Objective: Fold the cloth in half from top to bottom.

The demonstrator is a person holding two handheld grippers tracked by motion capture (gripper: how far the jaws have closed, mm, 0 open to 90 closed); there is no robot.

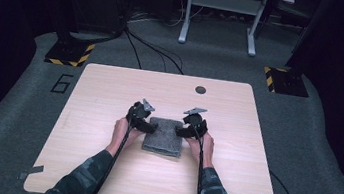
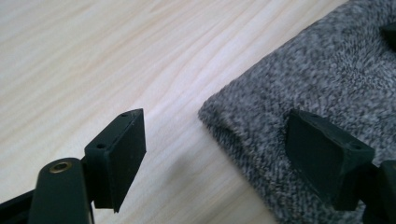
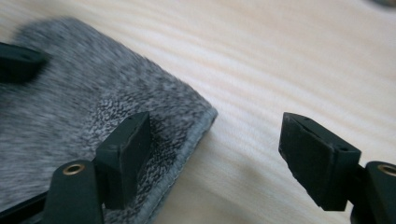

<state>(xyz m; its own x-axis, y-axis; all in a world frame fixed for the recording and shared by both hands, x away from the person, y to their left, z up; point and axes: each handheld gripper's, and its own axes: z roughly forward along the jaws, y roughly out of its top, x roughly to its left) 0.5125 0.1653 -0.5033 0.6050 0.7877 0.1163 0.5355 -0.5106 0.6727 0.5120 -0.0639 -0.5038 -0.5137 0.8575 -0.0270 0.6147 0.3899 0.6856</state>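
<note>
1. Grey folded towel (image 1: 164, 136) lying flat near the middle of the light wooden table (image 1: 100, 168), long sides running away from the person.
2. Left gripper (image 1: 148, 124) at the towel's far left corner, held in the left hand (image 1: 121, 131). Jaws spread apart, nothing pinched between them.
3. Left gripper view: one black jaw over bare wood, the other over the grey pile; the towel (image 2: 327, 79) corner falling in the gap between them. Contact of the pad with the cloth not determinable.
4. Right gripper (image 1: 181, 130) at the towel's far right corner, held in the right hand (image 1: 205, 147). Jaws likewise released and wide, no cloth clamped.
5. Right gripper view: one jaw above the towel (image 3: 70, 112) just inside its stitched edge, the other over bare table (image 3: 280, 56); hemmed corner lying between them.
6. Both grippers facing each other across the towel's far end, well apart, each with a grey three-cornered plate on top.
7. Camouflage sleeves (image 1: 83, 181) entering from the near edge; cables trailing back along the forearms.
8. Dark round grommet (image 1: 200, 89) set in the table near its far edge, well clear of the towel.
</note>
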